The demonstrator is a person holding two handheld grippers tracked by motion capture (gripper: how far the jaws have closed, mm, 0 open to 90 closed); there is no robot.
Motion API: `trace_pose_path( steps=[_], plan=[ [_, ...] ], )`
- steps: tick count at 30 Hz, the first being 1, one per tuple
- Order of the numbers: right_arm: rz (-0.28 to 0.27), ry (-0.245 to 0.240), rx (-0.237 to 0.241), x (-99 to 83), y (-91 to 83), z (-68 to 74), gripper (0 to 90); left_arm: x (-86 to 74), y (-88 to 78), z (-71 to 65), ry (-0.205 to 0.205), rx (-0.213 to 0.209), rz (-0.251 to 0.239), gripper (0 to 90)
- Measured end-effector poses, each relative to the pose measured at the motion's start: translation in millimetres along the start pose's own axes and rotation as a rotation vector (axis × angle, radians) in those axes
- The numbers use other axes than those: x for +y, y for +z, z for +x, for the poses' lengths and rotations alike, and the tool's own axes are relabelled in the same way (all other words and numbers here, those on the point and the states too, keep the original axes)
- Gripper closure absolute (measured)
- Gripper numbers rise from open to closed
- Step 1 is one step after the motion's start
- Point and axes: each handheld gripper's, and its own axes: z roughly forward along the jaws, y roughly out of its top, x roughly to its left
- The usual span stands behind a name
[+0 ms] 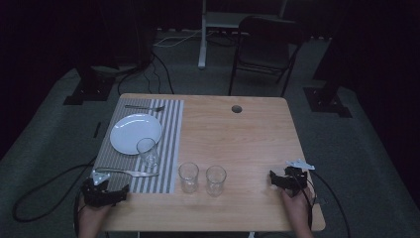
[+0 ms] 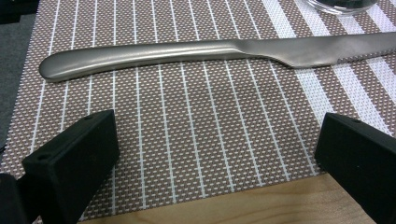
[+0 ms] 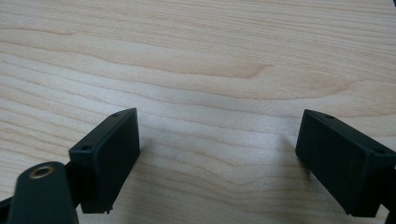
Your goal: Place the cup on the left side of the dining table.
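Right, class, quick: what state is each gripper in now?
Left gripper: open, empty, above the placemat near the knife.
Right gripper: open, empty, over the table.

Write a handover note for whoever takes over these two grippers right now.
Left gripper: open, empty, over the brown-and-white striped woven placemat, just short of the matte steel table knife.
Right gripper: open, empty, over the bare light wooden table.
On the placemat: round white plate, steel fork, one clear drinking glass.
Two more clear glasses stand on bare wood.
Nothing gripped yet; likely next, pick up the knife.
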Motion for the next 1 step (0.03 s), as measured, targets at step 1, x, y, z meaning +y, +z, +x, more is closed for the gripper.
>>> trace_pose_path(
  steps=[1],
  plan=[
    [0.000, 0.001, 0.000, 0.0, 0.0, 0.0, 13.3, 0.0, 0.0, 0.0, 0.000, 0.000, 0.000, 0.2]
  ],
)
